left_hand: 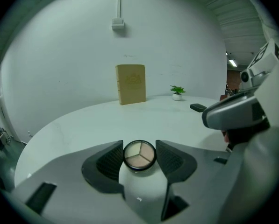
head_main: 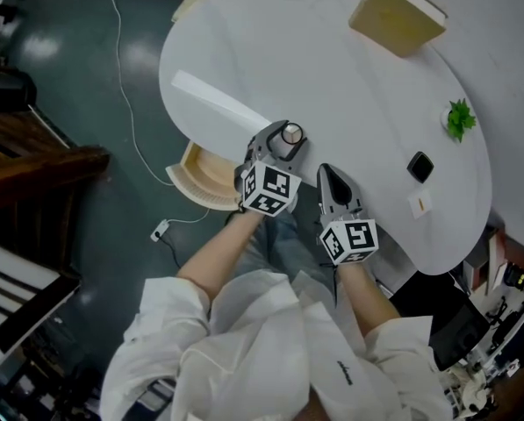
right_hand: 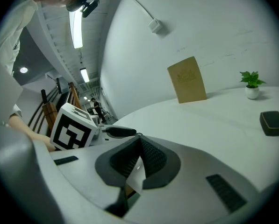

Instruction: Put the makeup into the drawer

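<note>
A white cable [head_main: 128, 103] trails over the dark floor at the far left. Next to it, a curved wooden drawer [head_main: 198, 181] stands open under the near edge of the white tabletop [head_main: 332, 68]. Just right of the drawer, the left claw [head_main: 283, 140] is clenched on a round makeup compact [head_main: 291, 133], with one ribbed pad against each side of its black rim. The lid is clear and shows three pale shades. The compact sits over the tabletop's edge, outside the drawer; I cannot tell whether it rests on the surface. Just beside it, the right claw [head_main: 326, 174] is clenched with nothing in it, jaws pressed together. Farther right lie a small black object [head_main: 420, 166] and a little potted plant [head_main: 459, 118]. A tan book [head_main: 397, 13] stands at the far side.
</note>
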Demonstrator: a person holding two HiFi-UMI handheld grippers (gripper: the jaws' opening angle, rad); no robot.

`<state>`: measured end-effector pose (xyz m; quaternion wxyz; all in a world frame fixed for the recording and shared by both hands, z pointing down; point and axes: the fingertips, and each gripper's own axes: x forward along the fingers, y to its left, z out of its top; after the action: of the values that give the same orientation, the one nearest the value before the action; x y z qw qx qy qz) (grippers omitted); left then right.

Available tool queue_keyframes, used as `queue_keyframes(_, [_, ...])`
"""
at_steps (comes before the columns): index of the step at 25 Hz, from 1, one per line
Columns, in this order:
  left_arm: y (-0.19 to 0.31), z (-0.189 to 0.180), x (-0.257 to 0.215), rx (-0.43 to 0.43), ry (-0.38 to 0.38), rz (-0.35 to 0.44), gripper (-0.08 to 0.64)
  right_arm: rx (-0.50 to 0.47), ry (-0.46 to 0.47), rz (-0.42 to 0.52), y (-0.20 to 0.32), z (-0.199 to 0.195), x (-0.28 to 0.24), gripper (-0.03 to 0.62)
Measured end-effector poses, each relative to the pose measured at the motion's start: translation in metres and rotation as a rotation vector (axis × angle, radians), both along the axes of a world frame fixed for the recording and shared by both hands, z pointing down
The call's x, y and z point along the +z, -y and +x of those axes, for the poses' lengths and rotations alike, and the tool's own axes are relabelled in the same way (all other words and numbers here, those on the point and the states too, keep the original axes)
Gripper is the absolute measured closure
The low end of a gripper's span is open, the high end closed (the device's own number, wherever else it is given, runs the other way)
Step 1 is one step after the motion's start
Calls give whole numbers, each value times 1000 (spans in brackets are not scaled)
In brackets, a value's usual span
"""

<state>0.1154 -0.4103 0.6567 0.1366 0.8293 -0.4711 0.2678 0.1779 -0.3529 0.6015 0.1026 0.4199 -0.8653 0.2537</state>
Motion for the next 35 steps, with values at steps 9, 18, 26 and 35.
queue_keyframes(9, [-57, -35, -16, 30, -41, 3, 331, -62, 22, -16, -37, -43, 2, 575])
queue_keyframes(18, [-113, -96, -15, 27, -60, -6, 331, -102, -3, -54, -86, -106, 20, 575])
queue_keyframes(26, [-155, -156, -1, 43, -66, -24, 331, -91, -28, -65, -114, -163, 36, 575])
queue_keyframes(35, [-175, -183, 19, 156, -59, -42, 331, -80, -52, -99, -132, -196, 61, 575])
